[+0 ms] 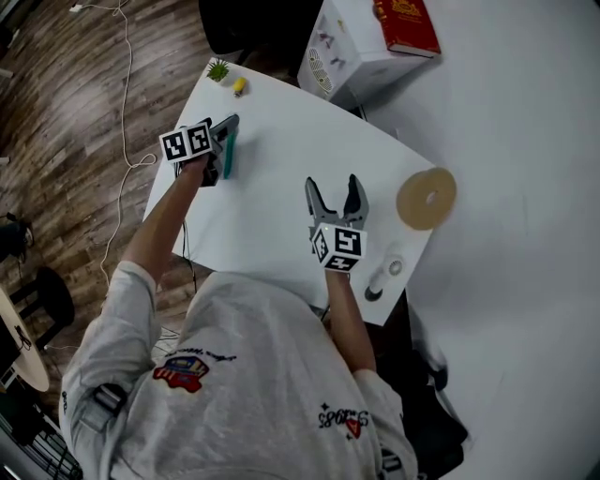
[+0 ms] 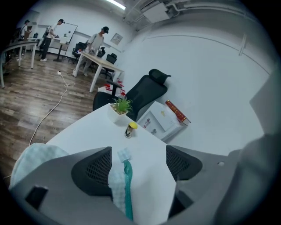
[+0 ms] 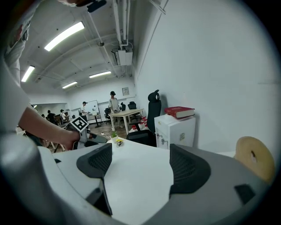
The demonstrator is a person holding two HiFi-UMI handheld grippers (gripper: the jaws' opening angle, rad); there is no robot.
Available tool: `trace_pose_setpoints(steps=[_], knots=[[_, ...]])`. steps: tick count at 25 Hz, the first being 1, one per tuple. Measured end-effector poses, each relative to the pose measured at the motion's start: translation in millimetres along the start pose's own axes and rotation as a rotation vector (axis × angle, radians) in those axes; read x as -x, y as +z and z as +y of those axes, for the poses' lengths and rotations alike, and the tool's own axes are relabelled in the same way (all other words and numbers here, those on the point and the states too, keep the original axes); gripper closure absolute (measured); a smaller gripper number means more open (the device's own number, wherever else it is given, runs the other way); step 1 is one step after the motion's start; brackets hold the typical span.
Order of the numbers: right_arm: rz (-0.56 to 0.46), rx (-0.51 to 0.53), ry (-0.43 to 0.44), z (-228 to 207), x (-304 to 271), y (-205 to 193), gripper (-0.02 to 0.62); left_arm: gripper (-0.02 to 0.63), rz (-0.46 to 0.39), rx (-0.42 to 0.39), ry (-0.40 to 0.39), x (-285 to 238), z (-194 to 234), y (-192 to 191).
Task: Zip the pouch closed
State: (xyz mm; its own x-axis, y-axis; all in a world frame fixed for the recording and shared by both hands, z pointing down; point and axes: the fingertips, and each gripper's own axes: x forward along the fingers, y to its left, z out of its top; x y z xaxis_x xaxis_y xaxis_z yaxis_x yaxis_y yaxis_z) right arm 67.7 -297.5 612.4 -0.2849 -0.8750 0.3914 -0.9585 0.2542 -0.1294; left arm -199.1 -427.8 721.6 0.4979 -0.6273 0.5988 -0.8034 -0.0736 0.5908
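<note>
The pouch point(image 1: 230, 157) lies at the table's far left, a pale checked fabric point(image 2: 116, 186) with a teal zipper point(image 2: 127, 184) along its top edge. My left gripper point(image 1: 228, 129) is over it, open; in the left gripper view point(image 2: 138, 151) the pouch's zipper edge runs between the jaws, close to the left pad point(image 2: 99, 169) and well apart from the right one. My right gripper point(image 1: 336, 194) hovers open over the middle of the white table point(image 1: 281, 131), with nothing between its jaws point(image 3: 140, 151). It points toward the table's far side.
A small potted plant point(image 1: 217, 68) and a yellow-capped object point(image 1: 239, 86) stand at the table's far corner. Behind it is a white cabinet point(image 1: 337, 56) with a red book point(image 1: 406, 23). A tan disc point(image 1: 427, 198) and small parts point(image 1: 394, 268) sit at the right.
</note>
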Motion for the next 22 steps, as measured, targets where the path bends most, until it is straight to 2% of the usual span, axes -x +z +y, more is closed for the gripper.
trace_pose_setpoints(steps=[3, 7, 12, 18, 22], knots=[[0.008, -0.008, -0.015, -6, -4, -2, 0.196, 0.224, 0.030, 0.010, 0.024, -17, 9, 4], [0.023, -0.012, -0.039, -14, -4, -9, 0.199, 0.230, 0.087, -0.034, 0.056, -38, 13, -1], [0.031, -0.028, -0.080, -26, 1, -15, 0.201, 0.257, 0.101, 0.053, 0.101, -53, 23, -9], [0.043, -0.051, -0.123, -42, 12, -26, 0.201, 0.373, 0.126, 0.096, 0.144, -60, 34, -23], [0.046, -0.060, -0.138, -45, 18, -30, 0.202, 0.393, 0.111, 0.154, 0.136, -60, 39, -21]])
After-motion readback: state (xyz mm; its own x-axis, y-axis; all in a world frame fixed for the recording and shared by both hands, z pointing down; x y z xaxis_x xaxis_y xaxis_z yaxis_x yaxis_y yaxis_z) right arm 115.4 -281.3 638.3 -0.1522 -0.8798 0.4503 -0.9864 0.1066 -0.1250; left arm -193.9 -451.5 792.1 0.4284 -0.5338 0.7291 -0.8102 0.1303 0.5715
